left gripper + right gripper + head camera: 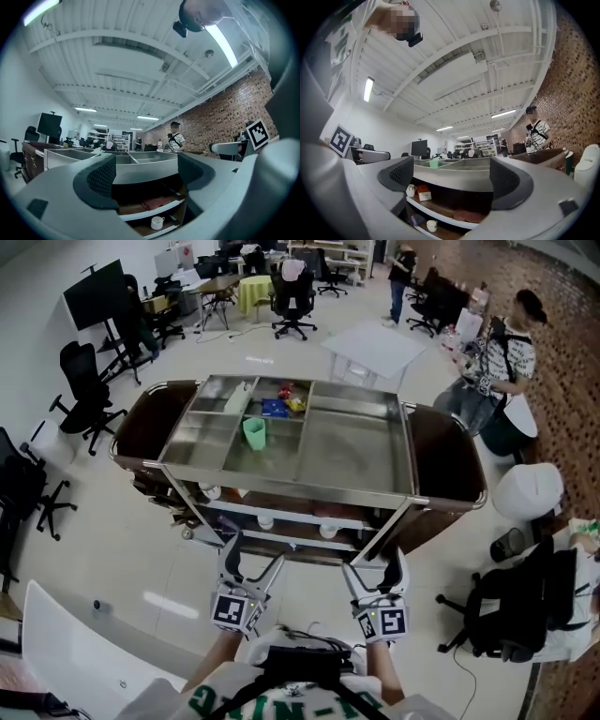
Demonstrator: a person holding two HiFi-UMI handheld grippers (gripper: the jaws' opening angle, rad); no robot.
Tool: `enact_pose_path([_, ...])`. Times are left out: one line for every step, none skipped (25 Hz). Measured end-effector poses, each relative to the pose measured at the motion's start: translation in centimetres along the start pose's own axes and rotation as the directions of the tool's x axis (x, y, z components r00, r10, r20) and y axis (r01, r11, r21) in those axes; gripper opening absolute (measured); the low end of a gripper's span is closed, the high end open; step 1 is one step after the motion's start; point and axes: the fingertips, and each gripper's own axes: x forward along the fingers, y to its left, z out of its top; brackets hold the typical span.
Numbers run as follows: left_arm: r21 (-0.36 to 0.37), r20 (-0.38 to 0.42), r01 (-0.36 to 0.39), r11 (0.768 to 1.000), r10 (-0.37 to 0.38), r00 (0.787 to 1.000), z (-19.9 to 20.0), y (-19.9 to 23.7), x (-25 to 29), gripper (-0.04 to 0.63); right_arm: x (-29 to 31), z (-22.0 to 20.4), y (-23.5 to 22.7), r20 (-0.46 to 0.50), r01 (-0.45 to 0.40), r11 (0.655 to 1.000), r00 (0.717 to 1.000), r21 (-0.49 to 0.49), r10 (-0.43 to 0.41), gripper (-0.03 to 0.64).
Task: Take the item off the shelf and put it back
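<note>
A steel-topped cart [405, 461] stands in front of me, with shelves under its divided top tray. A green cup [254, 432] stands in the tray. On the upper shelf sit a white cup [411, 190], an orange box [423, 192] and a reddish cloth [468, 215]. On the lower shelf is another white cup [431, 225], also seen as the cup [157, 222]. My left gripper [253, 554] and right gripper [375, 563] hang side by side just short of the cart's near edge. Both are open with nothing between their jaws. Left gripper [146, 176] and right gripper [452, 177] face the shelves.
Small blue, red and yellow items [281, 404] lie in a far tray compartment. A person [502, 357] stands at the cart's far right. Office chairs [89, 390] are at the left, a black chair [525, 606] at my right, a white table [375, 345] beyond the cart.
</note>
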Motion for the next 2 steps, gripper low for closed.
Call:
enact_pose_path([0.004, -0.001, 0.002, 1.0, -0.002, 1.0, 0.0, -0.03, -0.08, 0.39, -0.04, 0.04, 0.09, 0.0, -0.001, 1.0, 1.0, 0.002, 0.001, 0.515])
enact_pose_path([0.007, -0.001, 0.005, 1.0, -0.005, 1.0, 0.0, -0.06, -0.16, 0.39, -0.08, 0.06, 0.17, -0.001, -0.002, 1.0, 1.0, 0.003, 0.002, 0.515])
